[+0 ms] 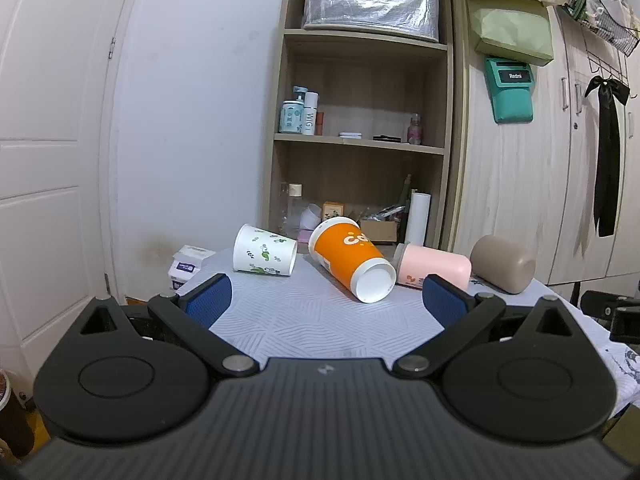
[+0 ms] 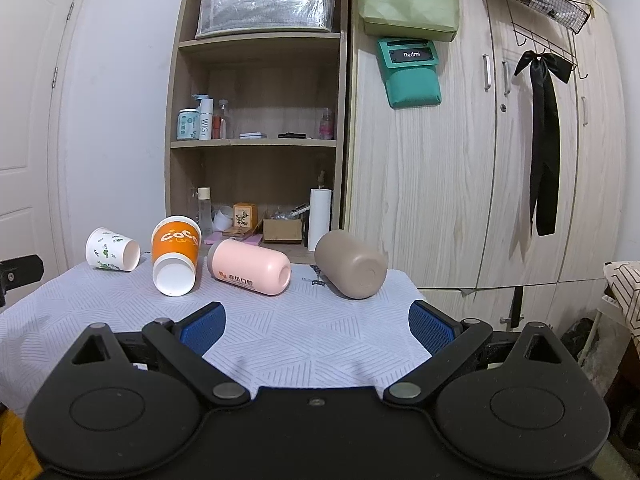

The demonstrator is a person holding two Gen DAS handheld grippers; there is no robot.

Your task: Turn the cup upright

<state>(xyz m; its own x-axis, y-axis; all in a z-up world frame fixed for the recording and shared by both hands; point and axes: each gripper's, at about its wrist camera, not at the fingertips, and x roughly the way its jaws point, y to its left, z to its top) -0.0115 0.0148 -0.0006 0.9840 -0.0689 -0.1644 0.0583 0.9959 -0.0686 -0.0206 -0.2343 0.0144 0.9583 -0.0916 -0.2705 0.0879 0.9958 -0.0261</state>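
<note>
Through the left wrist view we hold our left hand-held gripper (image 1: 326, 296) spread wide and empty over the white patterned worktop (image 1: 320, 320); the orange paper cup (image 1: 348, 258) lies on its side ahead of it, base toward us, with the white leaf-printed paper cup (image 1: 264, 255) to its left and the pink plastic cup (image 1: 434, 266) and the taupe rounded cup (image 1: 504, 263) to its right. Through the right wrist view our right hand-held gripper (image 2: 316, 326) is equally wide and empty, the taupe rounded cup lying just ahead, its long axis slanting toward us, so we judge this hand nearer to it.
</note>
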